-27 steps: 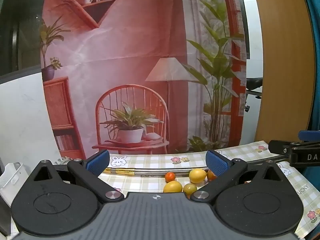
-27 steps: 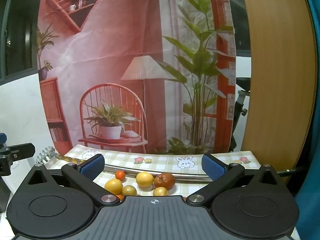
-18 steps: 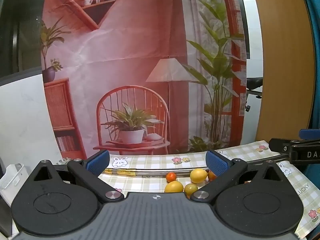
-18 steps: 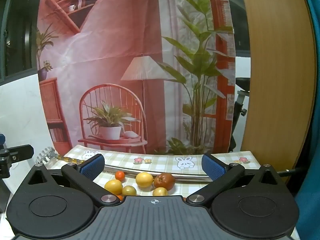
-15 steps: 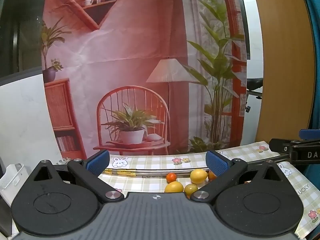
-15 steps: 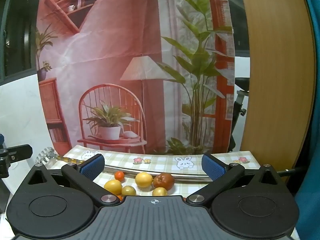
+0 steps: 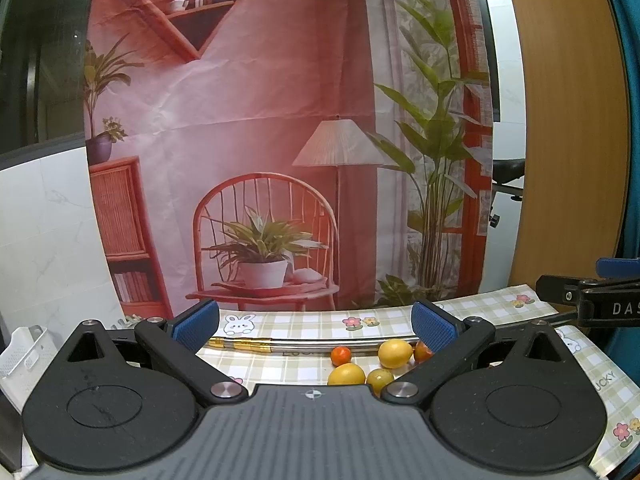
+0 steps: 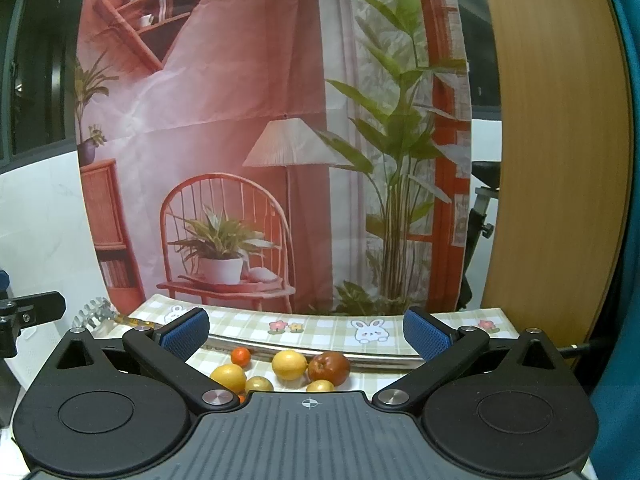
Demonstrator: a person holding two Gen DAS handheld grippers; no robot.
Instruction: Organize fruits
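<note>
Both grippers hover over the near edge of the checked tablecloth [image 8: 328, 330], tilted slightly down toward the fruit. Compared with the frames from the past second, almost nothing has changed: the views sit the same, and no fruit has shifted. Reading: the sorting has not begun; this is a hold before the first approach.

Left gripper [image 7: 316, 322]: jaws spread wide, nothing between the pads. Right gripper [image 8: 306, 330]: likewise wide open and empty.

Fruit lies in a loose cluster on the cloth, just in front of a long metal bar [image 8: 360, 356]. From the right wrist view: small orange [image 8: 241, 355], lemon [image 8: 289, 365], red apple [image 8: 329, 367], a second yellow fruit [image 8: 228, 377], and two small greenish-yellow ones [image 8: 259, 384] partly hidden behind the gripper body. The apple and lemon look to be touching.

A white slotted basket [image 7: 24, 354] shows at the left edge of the left view; whether it is the destination I cannot tell.

Judgement: the cluster is tight, so round pieces may roll when a neighbour is picked.
</note>
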